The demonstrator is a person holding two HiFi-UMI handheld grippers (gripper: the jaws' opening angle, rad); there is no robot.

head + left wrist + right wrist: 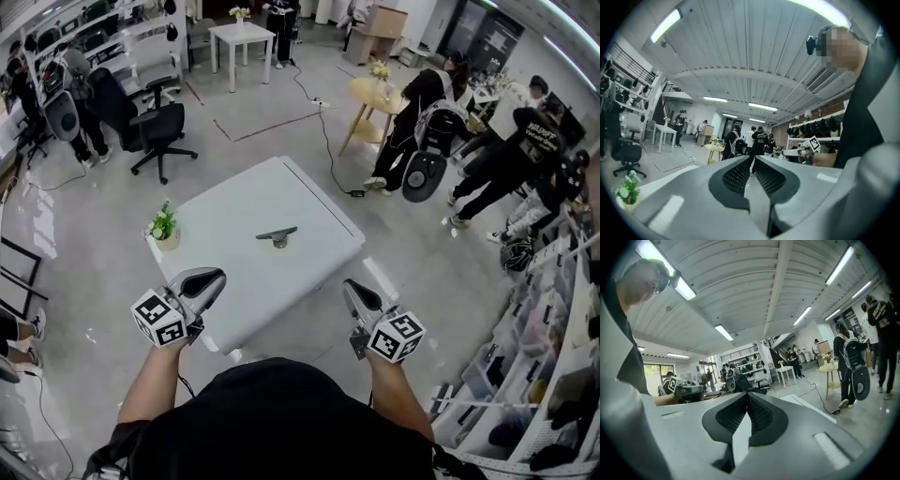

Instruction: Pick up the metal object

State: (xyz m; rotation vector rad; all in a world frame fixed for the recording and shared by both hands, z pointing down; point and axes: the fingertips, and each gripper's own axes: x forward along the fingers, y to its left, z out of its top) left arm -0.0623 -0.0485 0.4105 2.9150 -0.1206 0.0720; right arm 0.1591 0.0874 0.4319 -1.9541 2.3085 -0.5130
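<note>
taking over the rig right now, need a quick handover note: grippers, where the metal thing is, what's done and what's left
Left gripper: jaws shut, empty, over the near left edge of the white table.
Right gripper: jaws shut, empty, by the near right edge.
Small grey metal object: lies mid-table, apart from both grippers. A small potted green plant stands at the table's left edge.
Done: nothing; the object is not picked up.
Left: open a gripper, reach in, close on the object, lift.

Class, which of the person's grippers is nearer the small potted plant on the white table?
Left. The left gripper is just on the person's side of the potted plant; the right gripper is well off to the plant's right, beyond the near corner of the table.
</note>
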